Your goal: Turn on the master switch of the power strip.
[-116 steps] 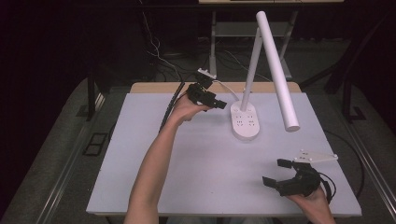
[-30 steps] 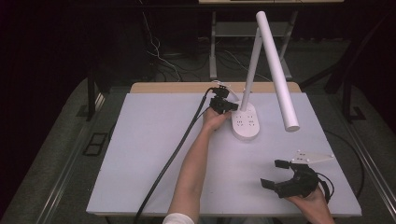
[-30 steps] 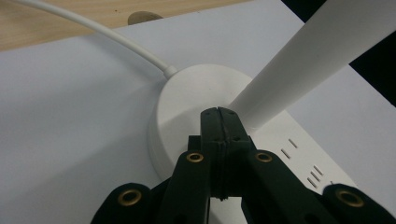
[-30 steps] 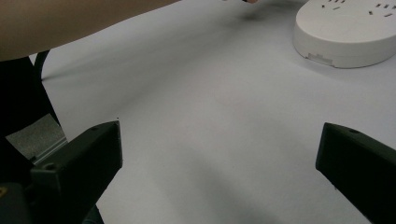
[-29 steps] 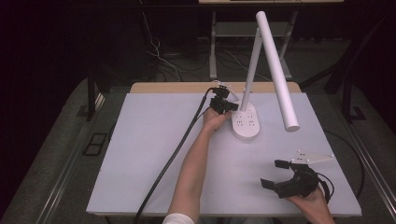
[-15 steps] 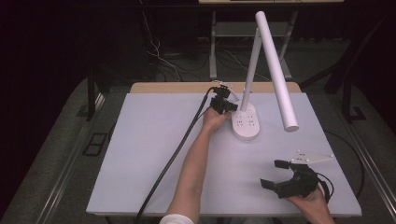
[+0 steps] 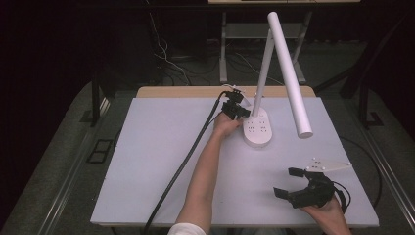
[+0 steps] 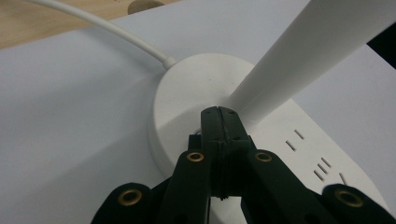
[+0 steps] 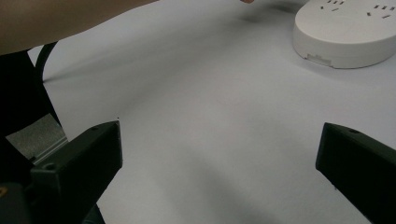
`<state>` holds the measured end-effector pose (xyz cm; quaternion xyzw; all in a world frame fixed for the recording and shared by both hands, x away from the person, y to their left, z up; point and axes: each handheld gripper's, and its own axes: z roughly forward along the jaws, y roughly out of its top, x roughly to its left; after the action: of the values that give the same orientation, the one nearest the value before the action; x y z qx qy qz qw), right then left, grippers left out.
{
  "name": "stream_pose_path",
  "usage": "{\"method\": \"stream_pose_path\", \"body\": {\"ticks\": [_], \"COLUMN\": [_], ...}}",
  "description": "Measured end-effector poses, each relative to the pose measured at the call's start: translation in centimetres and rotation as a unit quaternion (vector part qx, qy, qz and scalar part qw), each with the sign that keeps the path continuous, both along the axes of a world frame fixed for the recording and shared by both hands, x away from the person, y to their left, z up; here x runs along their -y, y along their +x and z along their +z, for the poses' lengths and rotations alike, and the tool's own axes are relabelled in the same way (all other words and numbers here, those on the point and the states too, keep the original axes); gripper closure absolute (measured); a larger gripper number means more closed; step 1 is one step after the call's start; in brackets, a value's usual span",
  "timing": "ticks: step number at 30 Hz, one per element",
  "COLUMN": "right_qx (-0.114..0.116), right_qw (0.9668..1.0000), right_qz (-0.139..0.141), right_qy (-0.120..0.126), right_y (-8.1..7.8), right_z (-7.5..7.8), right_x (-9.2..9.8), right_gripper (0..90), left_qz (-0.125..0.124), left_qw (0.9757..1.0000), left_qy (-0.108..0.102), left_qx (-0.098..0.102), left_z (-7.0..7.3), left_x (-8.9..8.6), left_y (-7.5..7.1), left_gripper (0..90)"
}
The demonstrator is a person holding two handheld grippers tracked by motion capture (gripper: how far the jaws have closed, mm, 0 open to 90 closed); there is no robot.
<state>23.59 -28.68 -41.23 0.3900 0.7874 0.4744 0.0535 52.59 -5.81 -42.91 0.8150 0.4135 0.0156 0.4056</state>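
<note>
A white desk lamp stands at the back middle of the white table. Its oval base carries socket slots, its stem rises from the back, and its long tube head slopes down to the right. My left gripper is at the base's back left edge. In the left gripper view it is shut with nothing held, its tips resting on the base just at the foot of the stem. My right gripper stands open near the front right corner, and in its own view the gripper has bare table between the jaws.
A thick black cable trails from the left gripper across the table to its front edge. The lamp's white cord runs off the back of the base over a wooden strip. The lamp head overhangs the table's right side.
The left gripper moved right from beside the lamp onto the back of its base, then held there. The right gripper has stayed in place, open.
</note>
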Motion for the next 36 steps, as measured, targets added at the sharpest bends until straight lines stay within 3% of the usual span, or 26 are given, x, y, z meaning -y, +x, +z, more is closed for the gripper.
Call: {"method": "stream_pose_path", "body": {"ticks": [4,6,10,13,14,19,21,23,36], "right_qx": [0.001,-0.002,-0.004,-0.003,-0.003,-0.003,-0.002,-0.003,-0.004], "right_qw": [1.0000,1.0000,1.0000,1.0000,1.0000,1.0000,1.0000,1.0000,1.0000], "right_qz": [0.001,0.000,-0.002,-0.001,-0.001,-0.001,-0.001,-0.002,-0.003], "right_qy": [-0.001,-0.001,-0.001,-0.002,-0.002,-0.004,-0.004,-0.004,-0.004], "right_y": [0.0,0.0,0.1,0.1,0.1,0.0,0.0,0.0,0.1], "right_z": [0.0,0.0,-0.2,-0.2,-0.2,-0.3,-0.3,-0.3,-0.3], "right_x": [0.0,0.0,0.0,-0.1,-0.1,-0.2,-0.1,-0.1,-0.2], "right_gripper": [0.0,0.0,0.0,0.0,0.0,0.0,0.0,0.0,0.0], "left_qz": [0.018,0.013,0.015,0.029,0.035,0.032,0.034,0.041,0.038], "left_qw": [0.9996,0.9995,0.9992,0.9980,0.9980,0.9987,0.9979,0.9973,0.9974], "left_qy": [-0.014,-0.018,-0.027,-0.046,-0.041,-0.035,-0.054,-0.060,-0.055], "left_qx": [-0.016,-0.022,-0.027,-0.033,-0.033,-0.019,-0.011,-0.010,0.028], "left_z": [-0.1,-0.1,-0.2,-0.2,-0.1,0.1,0.2,0.3,2.6], "left_x": [0.1,-0.2,-0.3,-0.3,-0.2,-0.6,-1.2,-1.4,-4.8], "left_y": [0.0,0.2,0.3,0.3,0.3,0.1,0.0,-0.1,-0.8], "left_gripper": [90.0,90.0,90.0,90.0,90.0,90.0,90.0,90.0,89.8]}}
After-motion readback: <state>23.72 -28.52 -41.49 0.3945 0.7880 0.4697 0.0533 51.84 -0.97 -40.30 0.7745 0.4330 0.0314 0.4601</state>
